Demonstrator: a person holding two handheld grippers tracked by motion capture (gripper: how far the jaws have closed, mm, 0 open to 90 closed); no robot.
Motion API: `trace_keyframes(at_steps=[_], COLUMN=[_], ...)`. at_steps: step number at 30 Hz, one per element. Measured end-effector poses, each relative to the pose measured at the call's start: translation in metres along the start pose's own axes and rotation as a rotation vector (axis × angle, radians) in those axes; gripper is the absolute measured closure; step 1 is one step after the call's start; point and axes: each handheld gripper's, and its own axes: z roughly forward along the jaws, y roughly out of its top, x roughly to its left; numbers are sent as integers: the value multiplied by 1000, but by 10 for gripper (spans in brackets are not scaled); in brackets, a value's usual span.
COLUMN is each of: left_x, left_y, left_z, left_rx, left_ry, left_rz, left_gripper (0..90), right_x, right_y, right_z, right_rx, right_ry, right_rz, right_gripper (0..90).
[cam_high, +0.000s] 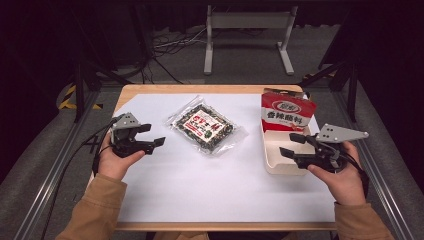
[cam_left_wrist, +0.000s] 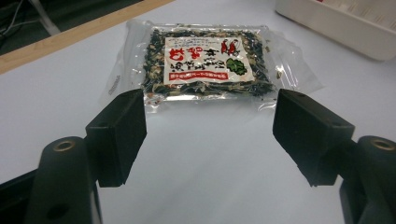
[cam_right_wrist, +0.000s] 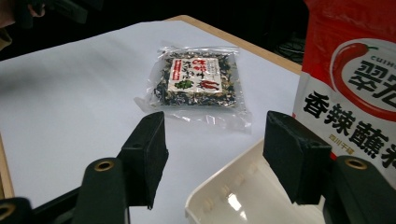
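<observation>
A clear packet of dark dried greens (cam_high: 206, 126) (cam_left_wrist: 208, 65) (cam_right_wrist: 198, 80) with a white-and-red label lies flat on the white sheet, left of centre. My left gripper (cam_high: 152, 136) (cam_left_wrist: 209, 140) stands open just left of it, jaws wide apart with nothing between them and pointing at the packet. A red-and-white snack bag (cam_high: 287, 113) (cam_right_wrist: 355, 88) stands upright at the far end of a white tray (cam_high: 272, 162) (cam_right_wrist: 219, 196). My right gripper (cam_high: 289, 144) (cam_right_wrist: 219, 149) hangs open over the tray, holding nothing.
The white sheet (cam_high: 200, 185) covers most of the wooden table (cam_high: 150, 89). Metal rails run along both sides of the table, and a grey stand and cables sit on the floor beyond the far edge.
</observation>
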Motion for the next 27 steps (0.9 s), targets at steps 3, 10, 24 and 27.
trace_keyframes(at_steps=[3,10,24,27], left_x=[8,27,47,52], left_y=[2,9,21,23], left_z=[3,17,58,62], left_rx=[1,-8,32,8], left_ry=[10,17,109,112], left_rz=[-17,-85,-171,-199], left_gripper=[250,293,327,359], right_x=[3,13,26,28], right_y=[0,-2,-7,-8], right_z=[4,11,21,24], right_rx=[6,19,-2,0], right_ry=[10,48,130,144], right_rz=[-10,-44,-78,-82], right_gripper=[396,416,413,412])
